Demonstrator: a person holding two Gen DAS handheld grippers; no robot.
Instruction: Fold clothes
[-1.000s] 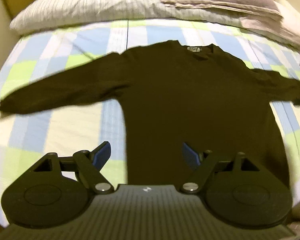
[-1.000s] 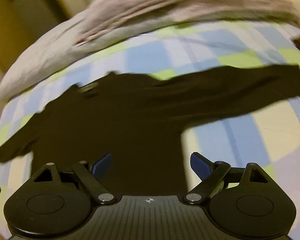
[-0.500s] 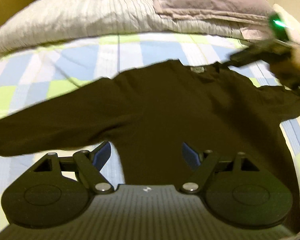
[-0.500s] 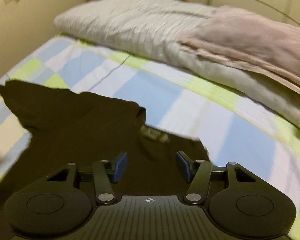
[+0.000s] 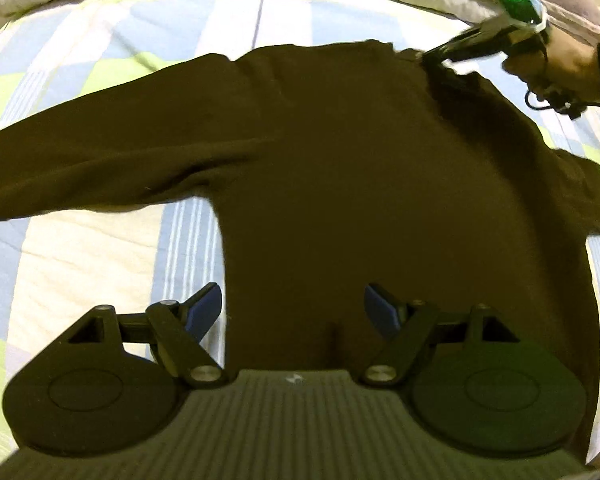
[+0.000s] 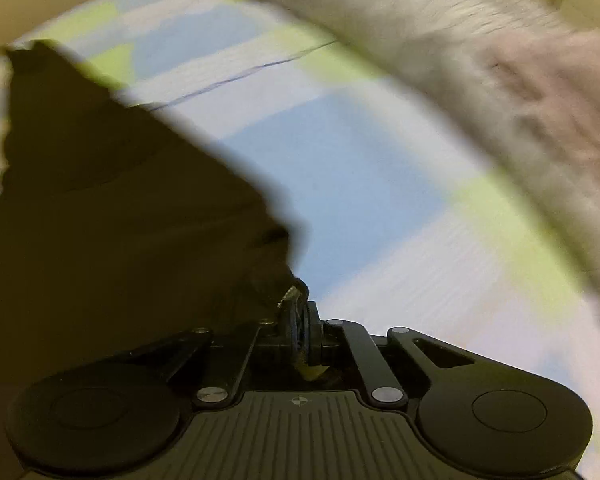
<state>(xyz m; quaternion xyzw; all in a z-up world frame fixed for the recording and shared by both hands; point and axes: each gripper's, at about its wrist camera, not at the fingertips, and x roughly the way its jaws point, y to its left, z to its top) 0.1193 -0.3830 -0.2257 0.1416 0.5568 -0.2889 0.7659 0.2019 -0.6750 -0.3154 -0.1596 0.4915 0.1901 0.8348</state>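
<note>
Dark sweater (image 5: 340, 168) lies flat on bed, sleeves spread toward 9 and 3 o'clock, neckline at 12, hem at 6. Right tool (image 6: 298, 312) clamped tight on sweater's collar edge, fabric bunched between pads; in left wrist view it sits at 1 o'clock, gripped by hand (image 5: 556, 64). Left tool (image 5: 294, 308) spread wide above hem, nothing between blue pads (image 5: 204, 310). Checked blue-green-white bedsheet (image 5: 100, 248) beneath. Striped pillow (image 6: 380, 4) at 12 o'clock, pinkish blanket (image 6: 560, 92) beside it.

1 sweater (image 5: 380, 184), 2 claws (image 5: 293, 308) (image 6: 299, 308), 2 pillows (image 6: 440, 28) (image 6: 560, 92).
</note>
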